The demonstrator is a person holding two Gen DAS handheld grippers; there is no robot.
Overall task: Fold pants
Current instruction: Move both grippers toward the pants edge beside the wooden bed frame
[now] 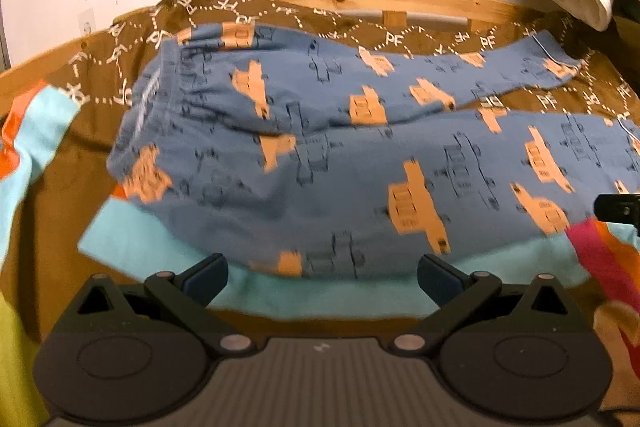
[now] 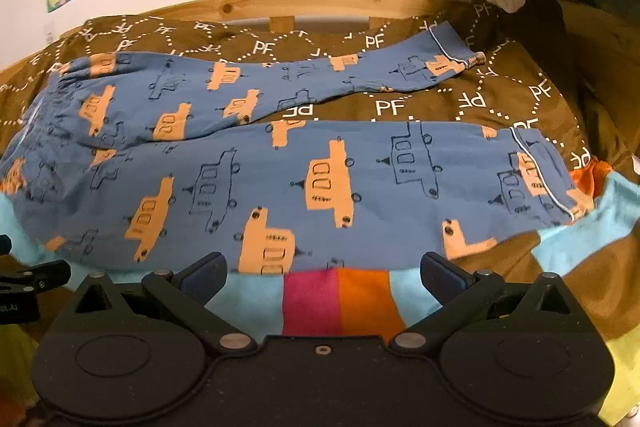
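in the left wrist view, the blue pants [image 1: 320,147] with orange boats lie flat on the brown bed cover [image 1: 56,187]; the waist end is at the left of the pants, and the two legs run off to the right with a small gap between them; a light blue cloth [image 1: 152,259] pokes out from under the near edge of the pants; the left gripper [image 1: 322,277] hangs just by that near edge, its two fingers spread wide and holding nothing; the picture is a bit blurry, so small folds are hard to see.

in the right wrist view, the pants [image 2: 304,179] fill the middle; the far leg bends away from the near leg, and the near leg ends in a cuff [image 2: 544,179] with a thin white line; a pink and orange striped cloth [image 2: 340,303] sits just under the near edge of the pants; the right gripper [image 2: 322,277] is wide apart too, and empty; the pants look soft, thin and light, so they will likely flop and bunch up; good spots to pinch seem to be the waist edge and the cuff, where the cloth is thicker.
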